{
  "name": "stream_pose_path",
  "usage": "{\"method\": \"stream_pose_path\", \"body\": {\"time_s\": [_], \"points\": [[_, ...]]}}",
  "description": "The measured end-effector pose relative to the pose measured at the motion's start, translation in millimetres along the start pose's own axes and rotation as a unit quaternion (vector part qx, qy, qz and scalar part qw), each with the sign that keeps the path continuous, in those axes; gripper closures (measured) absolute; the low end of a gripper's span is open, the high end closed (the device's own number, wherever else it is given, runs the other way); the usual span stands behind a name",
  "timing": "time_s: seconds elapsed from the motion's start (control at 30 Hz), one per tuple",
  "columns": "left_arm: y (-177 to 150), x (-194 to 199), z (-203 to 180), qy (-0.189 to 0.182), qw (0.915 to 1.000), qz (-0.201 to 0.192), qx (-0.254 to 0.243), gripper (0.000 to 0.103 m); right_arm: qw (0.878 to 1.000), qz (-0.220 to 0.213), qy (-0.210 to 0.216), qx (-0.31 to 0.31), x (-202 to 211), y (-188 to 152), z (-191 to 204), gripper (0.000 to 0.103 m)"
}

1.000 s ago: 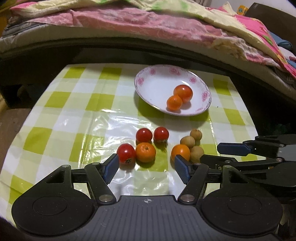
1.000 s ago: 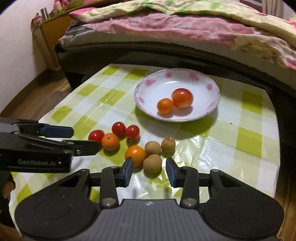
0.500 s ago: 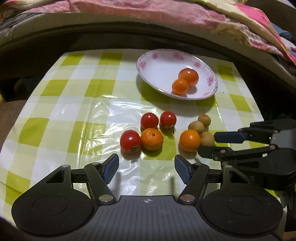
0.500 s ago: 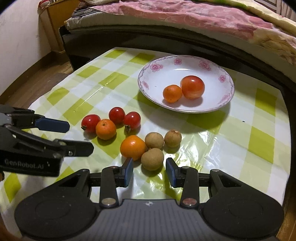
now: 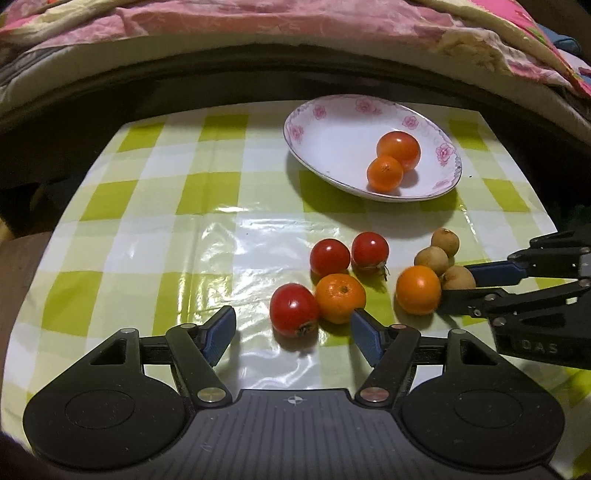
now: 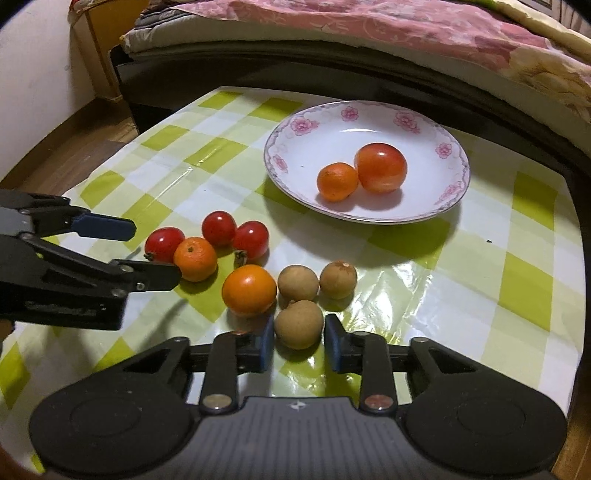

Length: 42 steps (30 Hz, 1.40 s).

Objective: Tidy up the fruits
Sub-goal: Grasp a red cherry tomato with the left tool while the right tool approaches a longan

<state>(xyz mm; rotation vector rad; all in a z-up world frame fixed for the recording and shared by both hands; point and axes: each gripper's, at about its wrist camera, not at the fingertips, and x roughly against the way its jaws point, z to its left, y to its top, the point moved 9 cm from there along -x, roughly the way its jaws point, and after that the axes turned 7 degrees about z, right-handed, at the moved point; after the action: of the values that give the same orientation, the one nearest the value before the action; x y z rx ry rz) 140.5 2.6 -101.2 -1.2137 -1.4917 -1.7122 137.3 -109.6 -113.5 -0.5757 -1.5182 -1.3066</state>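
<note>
A white flowered plate [image 5: 325, 140] [image 6: 306, 155] holds a tomato [image 6: 380, 168] and a small orange [image 6: 337, 181]. On the checked cloth lie three red tomatoes, two oranges and three brown longans. My left gripper [image 5: 293, 330] is open, its fingers either side of the nearest red tomato [image 5: 293, 308], with an orange [image 5: 340, 297] by the right finger. My right gripper [image 6: 299, 343] is open around the nearest longan [image 6: 298, 324], not touching it; an orange [image 6: 249, 290] sits just to its left.
The small table [image 5: 147, 192] with the green-checked plastic cloth stands against a bed with pink bedding [image 5: 258, 22]. A wooden nightstand [image 6: 99, 48] and wooden floor [image 6: 74, 147] are at the left. The table edge drops off at the right.
Both grippers have moved forward and down toward the fruit. The left now brackets the near red tomato, the right brackets the near longan. No fruit has moved.
</note>
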Motion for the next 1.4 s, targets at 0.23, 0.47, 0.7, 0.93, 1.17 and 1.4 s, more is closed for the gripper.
{"method": "stream_pose_path", "body": {"time_s": [0.23,0.47,0.7,0.93,1.17,1.4], "points": [[0.6,-4.4,-9.0,-0.014,0.9997,0.001,-0.021,0.044,1.000,0.003,0.006,-0.008,1.7,-2.0,-2.4,0.072],[-1.2,-5.2,-7.2,-0.016,0.9998,0.004,-0.014,0.059,1.000,0.008,0.011,-0.014,3.5,-3.8,-4.5,0.072],[-2.9,-1.1,-7.8,-0.016,0.9997,0.003,-0.019,0.059,1.000,0.013,0.016,-0.014,4.3,-7.7,-4.3,0.072],[1.2,-10.4,-8.1,-0.003,0.9999,0.000,-0.015,0.056,1.000,0.013,0.016,-0.017,5.1,-9.3,-5.0,0.072],[2.2,-12.2,-8.8,0.004,0.9999,-0.007,-0.013,0.064,1.000,0.013,0.016,-0.022,4.9,-8.2,-6.9,0.072],[-4.8,-7.9,-17.6,-0.007,0.9997,0.003,-0.025,0.064,1.000,0.014,0.014,-0.019,5.1,-9.0,-5.8,0.072]]}}
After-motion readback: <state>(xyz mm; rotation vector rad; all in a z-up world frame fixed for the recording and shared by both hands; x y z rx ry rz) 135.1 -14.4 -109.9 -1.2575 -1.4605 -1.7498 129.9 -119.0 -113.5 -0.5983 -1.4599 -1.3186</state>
